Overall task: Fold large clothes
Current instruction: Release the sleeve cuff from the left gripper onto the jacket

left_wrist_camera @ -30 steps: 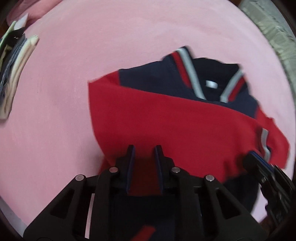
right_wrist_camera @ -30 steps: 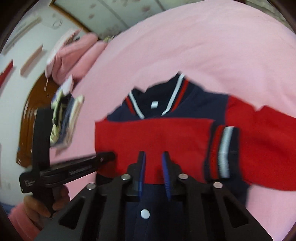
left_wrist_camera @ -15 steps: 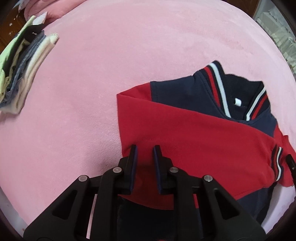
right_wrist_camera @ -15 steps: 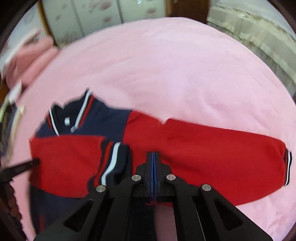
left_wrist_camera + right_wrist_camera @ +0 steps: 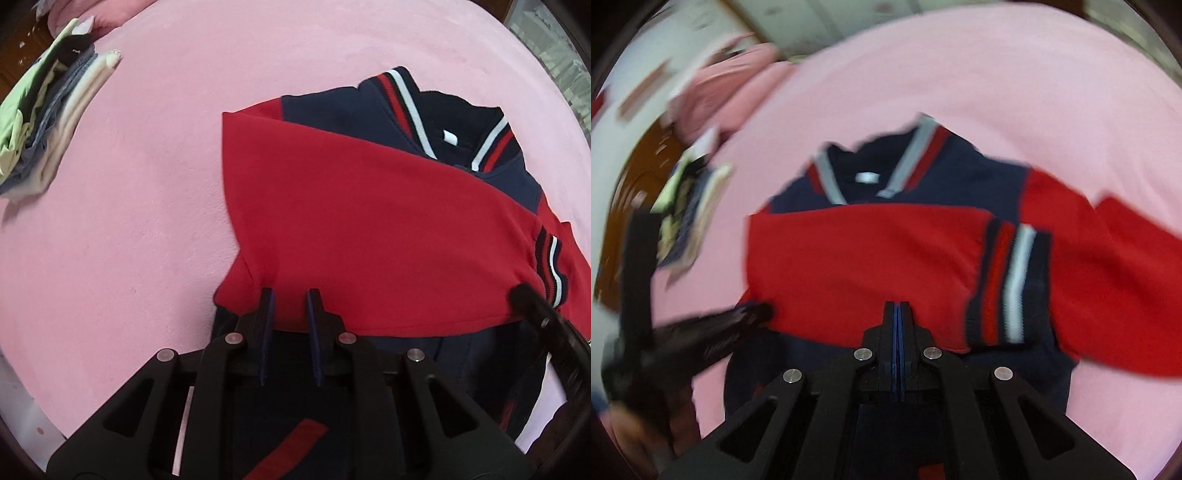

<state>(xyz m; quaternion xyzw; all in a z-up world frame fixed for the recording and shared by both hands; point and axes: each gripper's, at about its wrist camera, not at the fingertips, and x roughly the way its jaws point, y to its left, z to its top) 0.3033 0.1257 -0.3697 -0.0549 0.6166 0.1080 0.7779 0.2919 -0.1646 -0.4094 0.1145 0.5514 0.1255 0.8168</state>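
A navy and red jacket [image 5: 369, 221] lies collar-up on the pink bed cover [image 5: 129, 258]. One red sleeve is folded across its chest, its striped cuff [image 5: 550, 262] on the right. My left gripper [image 5: 290, 299] is narrowly shut on that sleeve's lower edge near the shoulder fold. In the right wrist view, the same jacket [image 5: 868, 258] shows blurred, with the other red sleeve [image 5: 1126, 277] stretched out to the right. My right gripper [image 5: 897, 306] hangs over the folded sleeve, shut with nothing between its pads. Each gripper shows in the other's view: the right gripper [image 5: 535, 325] and the left gripper [image 5: 738, 325].
A pile of folded clothes [image 5: 48, 125] lies at the far left of the bed cover, and the same pile of clothes [image 5: 690, 214] shows in the right wrist view. A pink pillow [image 5: 731, 96] and a wooden headboard [image 5: 635, 177] are behind it. A hand [image 5: 639, 439] holds the left gripper's handle.
My right gripper's jaws have shut with nothing in them, and it swung right toward the outstretched sleeve and back. My left gripper still holds the folded sleeve, now low on the jacket.
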